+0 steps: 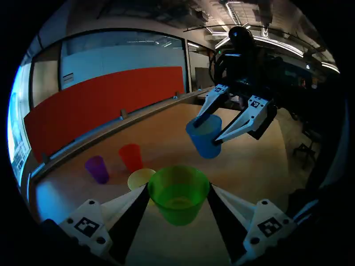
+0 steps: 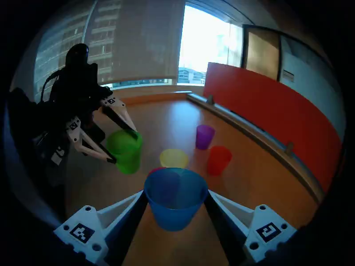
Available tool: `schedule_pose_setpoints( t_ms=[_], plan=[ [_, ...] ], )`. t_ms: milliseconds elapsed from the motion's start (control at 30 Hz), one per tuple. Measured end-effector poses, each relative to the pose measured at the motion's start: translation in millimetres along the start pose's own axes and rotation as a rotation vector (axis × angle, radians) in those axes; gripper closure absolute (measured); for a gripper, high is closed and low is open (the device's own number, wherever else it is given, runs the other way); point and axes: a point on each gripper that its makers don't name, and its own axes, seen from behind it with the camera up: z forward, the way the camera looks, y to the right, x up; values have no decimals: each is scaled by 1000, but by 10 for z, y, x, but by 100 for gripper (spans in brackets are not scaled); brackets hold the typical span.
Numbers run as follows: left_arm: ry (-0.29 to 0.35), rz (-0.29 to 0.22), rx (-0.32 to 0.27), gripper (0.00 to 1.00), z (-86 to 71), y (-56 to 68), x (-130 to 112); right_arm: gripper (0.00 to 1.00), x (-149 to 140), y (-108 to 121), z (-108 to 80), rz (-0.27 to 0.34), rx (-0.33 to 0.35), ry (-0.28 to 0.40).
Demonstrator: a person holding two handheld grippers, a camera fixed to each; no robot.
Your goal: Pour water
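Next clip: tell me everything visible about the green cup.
The green cup is a translucent, plastic-looking tumbler, wider at its open rim than its base, without handle or lid. It is roughly upright, mouth up, clamped between the left gripper's two fingers, one pressing each side. The right gripper view shows it over the wooden table; whether its base touches the table is unclear. A paler patch at its bottom may be water, though that is uncertain.

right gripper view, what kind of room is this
Probably an office or meeting room: a long wooden table, a red partition along its edge, and a big window looking out on city buildings.
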Motion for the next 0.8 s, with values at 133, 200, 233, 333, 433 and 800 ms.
schedule_pose_setpoints(
  t_ms=[133,200,233,333,433,800],
  plan=[
    [-20,-9,-6,12,35,2,-98,9,-90,15,47,4,4,-19],
    [-32,-14,-11,12,58,10,-158,9,-133,18,75,7,8,-30],
    [-39,-15,-12,12,70,13,-188,9,-154,18,89,8,10,-35],
    [-57,-14,-12,12,103,14,-276,9,-217,21,130,10,14,-51],
    [-73,-12,-13,12,126,10,-348,9,-277,20,169,9,20,-68],
    [-125,-21,-18,12,189,-7,-555,9,-501,-7,290,4,44,-126]
  ],
)
